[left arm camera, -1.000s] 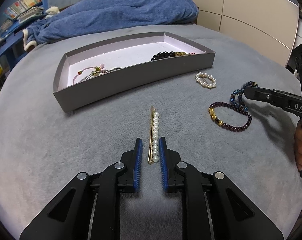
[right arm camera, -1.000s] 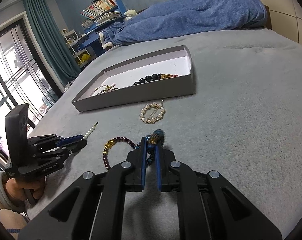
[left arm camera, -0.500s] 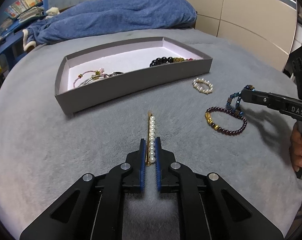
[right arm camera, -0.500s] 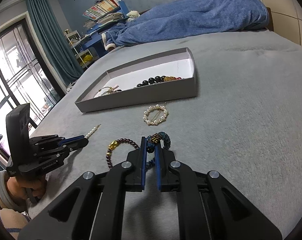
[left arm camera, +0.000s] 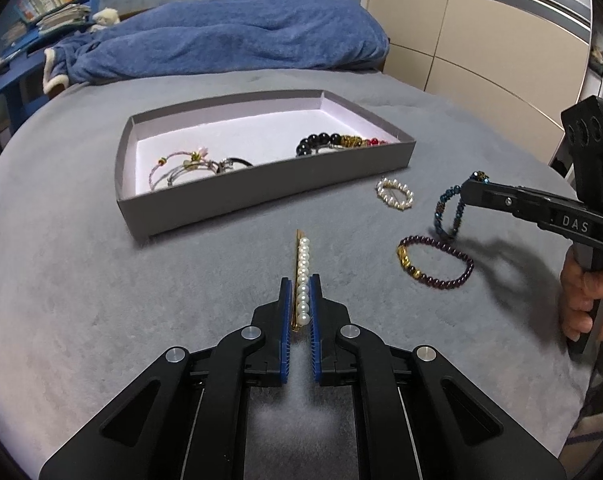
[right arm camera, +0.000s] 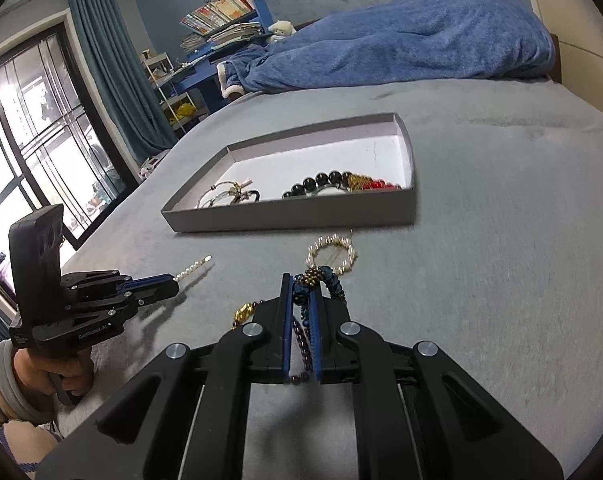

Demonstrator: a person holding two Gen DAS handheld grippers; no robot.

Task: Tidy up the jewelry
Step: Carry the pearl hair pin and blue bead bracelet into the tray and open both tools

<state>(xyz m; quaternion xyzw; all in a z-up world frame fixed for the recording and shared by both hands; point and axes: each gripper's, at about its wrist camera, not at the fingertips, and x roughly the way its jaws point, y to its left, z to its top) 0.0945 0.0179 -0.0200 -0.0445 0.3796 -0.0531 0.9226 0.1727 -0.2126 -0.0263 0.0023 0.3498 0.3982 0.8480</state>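
My left gripper (left arm camera: 300,284) is shut on a pearl hair clip (left arm camera: 302,268) with a gold bar, its far end pointing at the tray. My right gripper (right arm camera: 301,286) is shut on a blue beaded bracelet (right arm camera: 325,280) and holds it lifted off the bed; it shows in the left wrist view (left arm camera: 447,212) hanging from the right gripper (left arm camera: 471,188). A grey tray (left arm camera: 261,196) holds several bracelets. A pearl ring brooch (left arm camera: 395,196) and a purple and gold bead bracelet (left arm camera: 437,260) lie on the grey bedspread.
A blue blanket (left arm camera: 229,44) lies beyond the tray. Cupboard doors (left arm camera: 501,60) stand at the right. A window (right arm camera: 33,140), curtain (right arm camera: 109,68) and cluttered blue shelves (right arm camera: 221,24) stand at the left. The left gripper (right arm camera: 157,284) shows in the right wrist view.
My left gripper closed on the pearl hair clip. My right gripper rose with the blue bracelet, which now hangs clear of the purple bracelet.
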